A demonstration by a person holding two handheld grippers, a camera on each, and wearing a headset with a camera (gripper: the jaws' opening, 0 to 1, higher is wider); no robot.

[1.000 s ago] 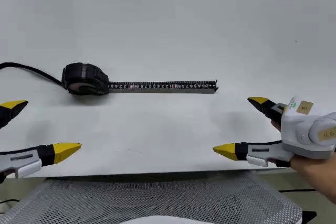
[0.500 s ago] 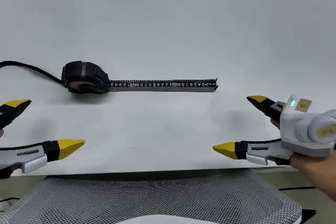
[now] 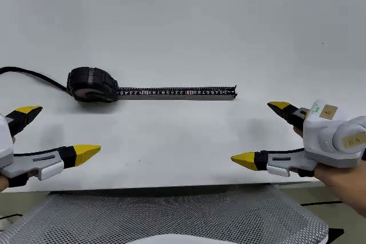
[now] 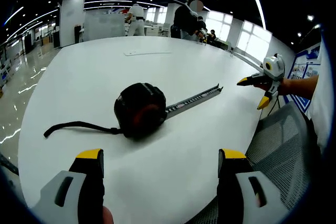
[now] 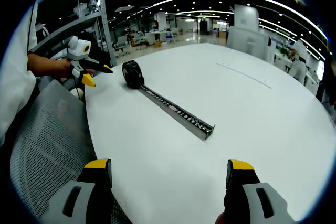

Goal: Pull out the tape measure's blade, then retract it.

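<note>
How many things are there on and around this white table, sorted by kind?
Tape measure: 1, with its blade pulled out
Handheld grippers: 2, the left gripper and the right gripper, both open
Mesh chair: 1
Total: 4

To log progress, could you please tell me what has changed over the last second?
The left gripper has edged inward toward the tape measure, jaws open and empty. The right gripper, the tape measure and its pulled-out blade stayed where they were.
</note>
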